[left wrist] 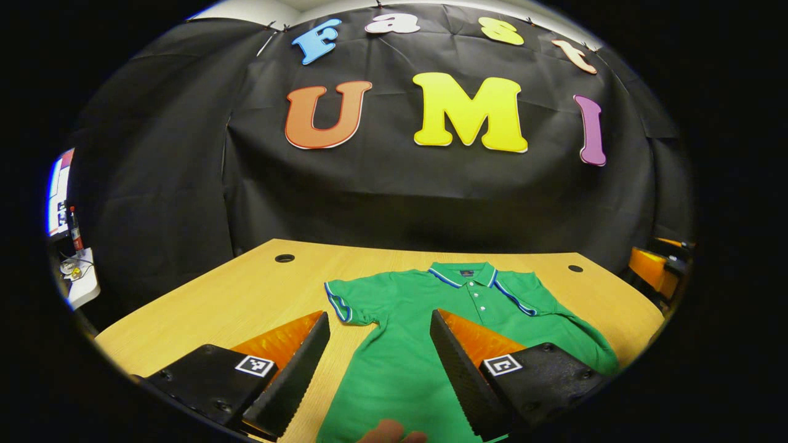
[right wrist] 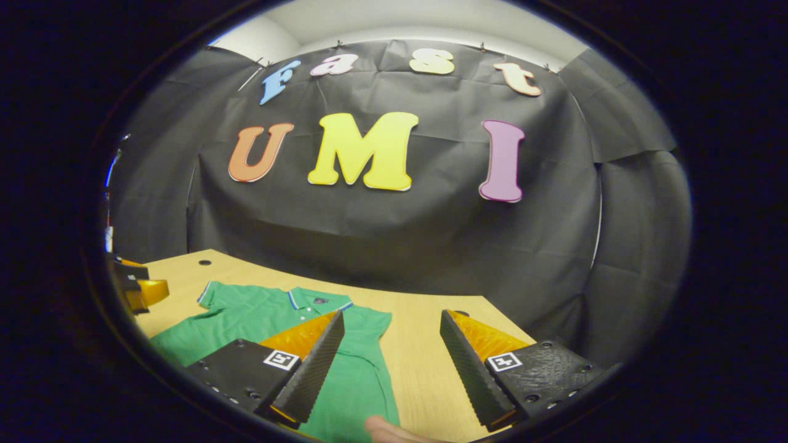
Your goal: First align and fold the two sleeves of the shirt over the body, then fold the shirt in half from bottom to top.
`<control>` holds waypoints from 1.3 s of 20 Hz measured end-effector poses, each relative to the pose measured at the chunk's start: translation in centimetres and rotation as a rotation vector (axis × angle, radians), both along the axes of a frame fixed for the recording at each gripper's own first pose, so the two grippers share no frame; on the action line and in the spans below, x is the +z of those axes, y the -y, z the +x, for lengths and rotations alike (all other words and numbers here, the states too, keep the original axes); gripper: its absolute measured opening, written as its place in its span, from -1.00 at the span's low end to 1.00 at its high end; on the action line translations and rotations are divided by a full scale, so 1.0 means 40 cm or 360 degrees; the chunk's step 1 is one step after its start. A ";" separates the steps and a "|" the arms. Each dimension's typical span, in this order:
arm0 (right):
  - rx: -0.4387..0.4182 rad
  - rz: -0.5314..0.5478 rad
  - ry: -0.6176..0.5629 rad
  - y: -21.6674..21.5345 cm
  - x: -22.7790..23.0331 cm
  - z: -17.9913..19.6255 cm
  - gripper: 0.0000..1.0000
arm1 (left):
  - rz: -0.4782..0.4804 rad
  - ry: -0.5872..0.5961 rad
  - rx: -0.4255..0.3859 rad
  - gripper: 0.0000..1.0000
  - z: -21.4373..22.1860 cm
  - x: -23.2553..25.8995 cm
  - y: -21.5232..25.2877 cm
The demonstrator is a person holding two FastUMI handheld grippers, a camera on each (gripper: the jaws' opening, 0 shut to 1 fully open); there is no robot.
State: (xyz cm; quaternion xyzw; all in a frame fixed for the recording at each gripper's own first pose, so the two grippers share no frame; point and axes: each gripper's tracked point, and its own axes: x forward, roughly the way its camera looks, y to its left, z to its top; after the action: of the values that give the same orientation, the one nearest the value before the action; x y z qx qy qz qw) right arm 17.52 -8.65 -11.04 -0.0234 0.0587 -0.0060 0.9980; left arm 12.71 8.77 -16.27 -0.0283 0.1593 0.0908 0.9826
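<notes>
A green polo shirt [left wrist: 406, 344] with blue-and-white trim lies flat on the wooden table [left wrist: 246, 289], face up, collar [left wrist: 465, 274] at the far end. Both short sleeves are spread out: one [left wrist: 345, 301] to the left, the other [left wrist: 578, 338] to the right. My left gripper [left wrist: 378, 317] hovers open over the shirt's left side, nothing between its fingers. In the right gripper view the shirt [right wrist: 258, 314] lies to the left. My right gripper [right wrist: 391, 317] is open above the shirt's right edge and bare table [right wrist: 418, 344], holding nothing.
The table has round cable holes [left wrist: 284, 258] [left wrist: 575, 268] near its far corners, with the black cloth wall right behind. An orange and black device [right wrist: 138, 286] shows at the left edge. A person's fingertip [left wrist: 391, 432] peeks in at the bottom. Clutter [left wrist: 74, 258] sits far left.
</notes>
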 end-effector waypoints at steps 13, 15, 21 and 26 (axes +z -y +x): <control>0.0119 0.0074 0.0124 0.089 -0.068 -0.129 0.93 | -0.0175 -0.0531 0.0182 1.00 0.312 -0.210 -0.180; 0.0155 0.0118 0.0124 0.083 -0.077 -0.131 0.94 | -0.0239 -0.0613 0.0210 1.00 0.333 -0.287 -0.194; 0.0207 0.0242 0.0148 0.088 -0.098 -0.121 0.93 | -0.0364 -0.0612 0.0238 0.73 0.369 -0.338 -0.216; 0.0237 0.0293 0.0135 0.083 -0.106 -0.125 0.89 | -0.0368 -0.0622 0.0296 0.25 0.390 -0.362 -0.238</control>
State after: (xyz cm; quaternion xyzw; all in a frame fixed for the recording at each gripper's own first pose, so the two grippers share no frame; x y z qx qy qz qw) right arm 12.53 -11.98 -15.26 0.0642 0.0147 0.0725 0.9952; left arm 28.31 18.31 -30.74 -0.1370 0.3525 0.1658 0.9108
